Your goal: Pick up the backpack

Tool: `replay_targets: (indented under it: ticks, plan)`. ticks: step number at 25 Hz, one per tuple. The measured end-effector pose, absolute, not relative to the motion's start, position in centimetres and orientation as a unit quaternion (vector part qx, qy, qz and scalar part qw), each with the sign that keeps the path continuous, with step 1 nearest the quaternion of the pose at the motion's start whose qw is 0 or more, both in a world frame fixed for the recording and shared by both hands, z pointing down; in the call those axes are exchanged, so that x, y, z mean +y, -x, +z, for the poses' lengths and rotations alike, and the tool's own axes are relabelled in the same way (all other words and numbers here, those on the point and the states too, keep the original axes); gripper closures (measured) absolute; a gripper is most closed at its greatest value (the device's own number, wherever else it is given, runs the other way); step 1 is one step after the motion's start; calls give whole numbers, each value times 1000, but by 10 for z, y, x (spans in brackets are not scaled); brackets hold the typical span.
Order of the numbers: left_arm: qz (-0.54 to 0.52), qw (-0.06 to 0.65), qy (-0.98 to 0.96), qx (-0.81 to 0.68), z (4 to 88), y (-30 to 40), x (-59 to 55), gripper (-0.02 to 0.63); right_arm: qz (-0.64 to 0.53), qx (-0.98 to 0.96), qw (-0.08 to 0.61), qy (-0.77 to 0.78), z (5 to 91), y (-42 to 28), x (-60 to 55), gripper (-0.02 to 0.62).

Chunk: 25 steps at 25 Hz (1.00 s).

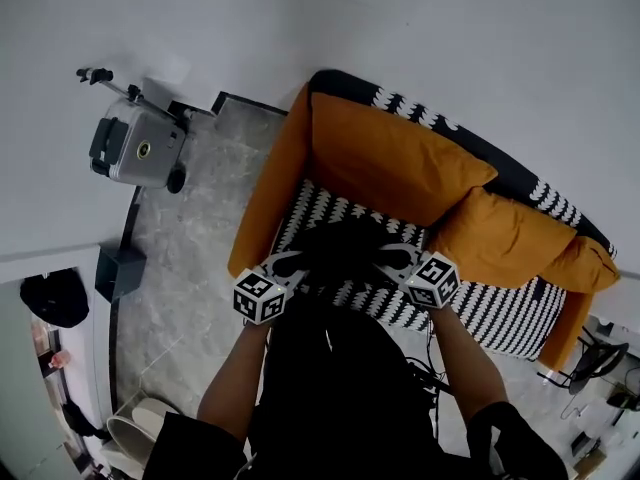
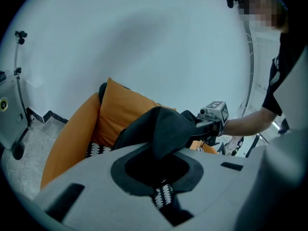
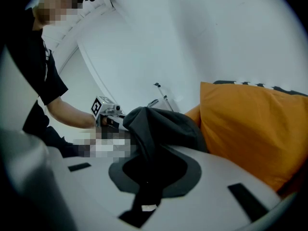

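**Item 1, left gripper** (image 2: 161, 170): the jaws are drawn nearly together and pinch a fold of black fabric belonging to the backpack (image 1: 338, 249). The cloth bunches up out of the jaw gap and rises ahead of it.

**Item 2, right gripper** (image 3: 150, 174): same condition. The jaws are almost closed, with black backpack fabric clamped between them. A dark strip with a pale tag shows beneath the pinch.

**Item 3, position of the backpack:** it sits between the 2 grippers, directly in front of the person. It is over the front part of the black-and-white patterned seat (image 1: 500, 313) of the sofa (image 1: 262, 203) (whether it clears the seat cannot be determined from above). The left gripper grips its left side and the right gripper its right side. The 2 marker cubes stand just outside the bag, 1 on each side.

**Item 4, surroundings:** the orange back cushions (image 1: 385, 163) stand behind the bag along the sofa's back. A grey wheeled unit (image 1: 140, 146) stands on the marbled floor (image 1: 185, 268), well apart from the sofa and close to the white wall (image 1: 450, 28).
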<state>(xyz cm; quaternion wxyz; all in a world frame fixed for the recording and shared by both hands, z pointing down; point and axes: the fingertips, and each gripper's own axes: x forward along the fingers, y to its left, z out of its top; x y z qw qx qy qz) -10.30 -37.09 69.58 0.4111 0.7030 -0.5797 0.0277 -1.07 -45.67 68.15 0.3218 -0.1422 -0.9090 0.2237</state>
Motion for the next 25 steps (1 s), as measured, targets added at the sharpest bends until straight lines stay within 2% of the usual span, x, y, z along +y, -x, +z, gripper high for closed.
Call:
replay_targets:
  ticks: [11,25]
  plan:
    - [43,411,-716,-562,671,85,-374,557,208,-909,329,145,660,-11,-455,551]
    - [48,383,-735,-557,628,90,-381,557,205,-923,297,132,617,-13,-456,552]
